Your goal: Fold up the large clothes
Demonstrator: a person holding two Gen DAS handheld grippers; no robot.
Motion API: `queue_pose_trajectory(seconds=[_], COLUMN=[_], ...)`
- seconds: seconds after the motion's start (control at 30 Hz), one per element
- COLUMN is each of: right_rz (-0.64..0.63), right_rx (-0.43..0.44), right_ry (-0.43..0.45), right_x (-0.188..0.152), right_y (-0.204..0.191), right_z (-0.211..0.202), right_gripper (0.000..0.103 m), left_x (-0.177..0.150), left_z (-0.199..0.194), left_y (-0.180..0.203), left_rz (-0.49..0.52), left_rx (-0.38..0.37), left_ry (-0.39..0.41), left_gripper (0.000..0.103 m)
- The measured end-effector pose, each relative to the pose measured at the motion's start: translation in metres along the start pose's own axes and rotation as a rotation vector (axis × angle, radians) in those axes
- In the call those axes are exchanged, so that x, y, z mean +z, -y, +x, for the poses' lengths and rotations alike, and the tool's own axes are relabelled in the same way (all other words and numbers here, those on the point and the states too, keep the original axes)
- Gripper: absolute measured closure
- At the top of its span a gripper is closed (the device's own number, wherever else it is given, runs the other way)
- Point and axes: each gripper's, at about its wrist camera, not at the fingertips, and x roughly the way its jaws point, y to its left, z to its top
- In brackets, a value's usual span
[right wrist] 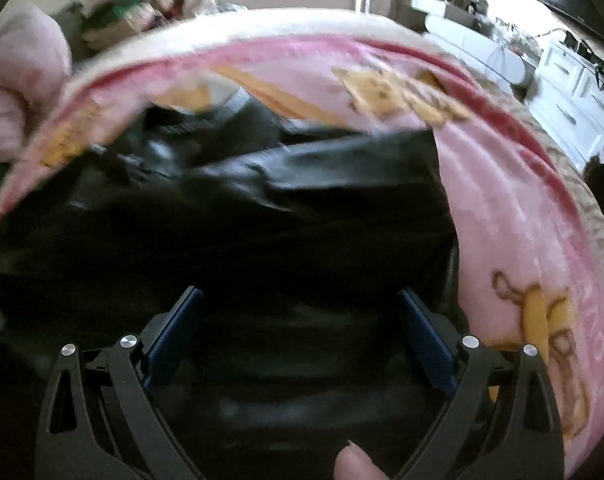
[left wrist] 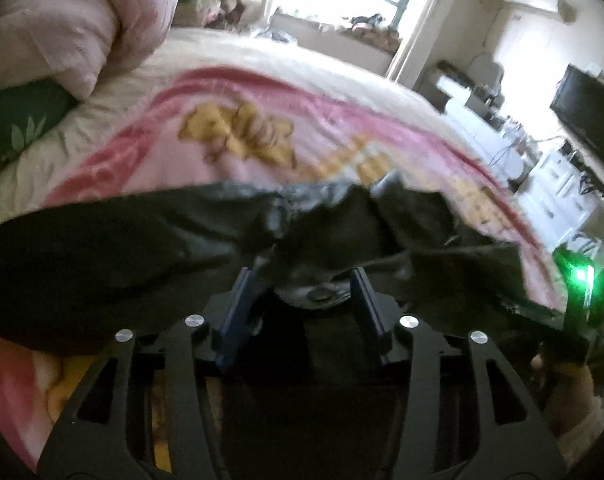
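A bed (left wrist: 205, 50) carries everything here, spread with a pink blanket (left wrist: 173, 160) printed with yellow figures. On that blanket lies a dark garment (left wrist: 141, 248), rumpled, while a pale pink quilt (left wrist: 81, 28) sits bunched at the bed's far side.

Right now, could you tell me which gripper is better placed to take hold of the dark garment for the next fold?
Probably left: the left gripper has a bunched edge of the dark garment between its parted fingers. The right gripper is wide open over flat cloth.
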Motion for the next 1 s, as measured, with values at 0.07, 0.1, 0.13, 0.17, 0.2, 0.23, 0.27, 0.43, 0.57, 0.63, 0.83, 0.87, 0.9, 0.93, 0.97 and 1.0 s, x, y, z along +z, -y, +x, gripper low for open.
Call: queue_pose_trajectory(seconds=[0.07, 0.1, 0.13, 0.17, 0.2, 0.23, 0.27, 0.43, 0.57, 0.63, 0.83, 0.87, 0.9, 0.93, 0.97, 1.0], right_rz=[-0.007, -0.017, -0.029, -0.043, -0.064, -0.079, -0.088, -0.099, -0.085, -0.066, -0.072, -0.075, -0.077, -0.079, -0.081, -0.084], right_rx=[0.022, 0.045, 0.065, 0.078, 0.092, 0.103, 0.109, 0.079, 0.086, 0.145, 0.202, 0.211, 0.22, 0.235, 0.253, 0.274], right_ry=[0.037, 0.049, 0.054, 0.054, 0.048, 0.038, 0.024, -0.081, -0.064, -0.027, 0.058, 0.069, 0.076, 0.083, 0.089, 0.098], right_x=[-0.004, -0.007, -0.01, -0.013, -0.017, -0.02, -0.024, -0.044, -0.047, -0.044, -0.036, -0.034, -0.032, -0.031, -0.03, -0.029], right_y=[-0.007, -0.013, -0.02, -0.026, -0.034, -0.041, -0.046, -0.062, -0.062, -0.062, -0.077, -0.081, -0.084, -0.087, -0.09, -0.095], right_z=[-0.016, -0.024, -0.029, -0.033, -0.035, -0.036, -0.035, -0.015, -0.022, -0.036, -0.069, -0.073, -0.076, -0.08, -0.083, -0.088], right_gripper=[0.008, 0.008, 0.008, 0.008, 0.008, 0.008, 0.008, 0.008, 0.008, 0.008, 0.006, 0.005, 0.004, 0.004, 0.004, 0.004], left_x=[0.0, -0.002, -0.006, -0.011, -0.016, -0.021, -0.026, -0.048, -0.048, -0.045, -0.031, -0.03, -0.028, -0.027, -0.026, -0.026], left_z=[-0.001, 0.001, 0.007, 0.013, 0.019, 0.025, 0.029, 0.056, 0.052, 0.041, 0.012, 0.008, 0.004, 0.001, -0.002, -0.006], left_y=[0.013, 0.017, 0.023, 0.027, 0.029, 0.03, 0.031, 0.019, 0.011, 0.01, -0.002, -0.004, -0.008, -0.01, -0.015, -0.019], left_rz=[0.042, 0.057, 0.069, 0.075, 0.082, 0.089, 0.094, 0.081, 0.046, 0.041, 0.005, 0.004, 0.001, -0.001, -0.003, -0.008], left_rx=[-0.029, -0.034, -0.044, -0.046, -0.036, -0.023, -0.014, 0.026, -0.001, 0.001, 0.06, 0.084, 0.12, 0.143, 0.163, 0.175], left_ry=[-0.018, -0.033, -0.059, -0.083, -0.105, -0.123, -0.134, -0.223, -0.222, -0.198, -0.123, -0.115, -0.106, -0.099, -0.093, -0.089], left_gripper=[0.058, 0.057, 0.057, 0.057, 0.057, 0.056, 0.056, 0.05, 0.046, 0.036, 0.009, 0.009, 0.009, 0.009, 0.009, 0.009])
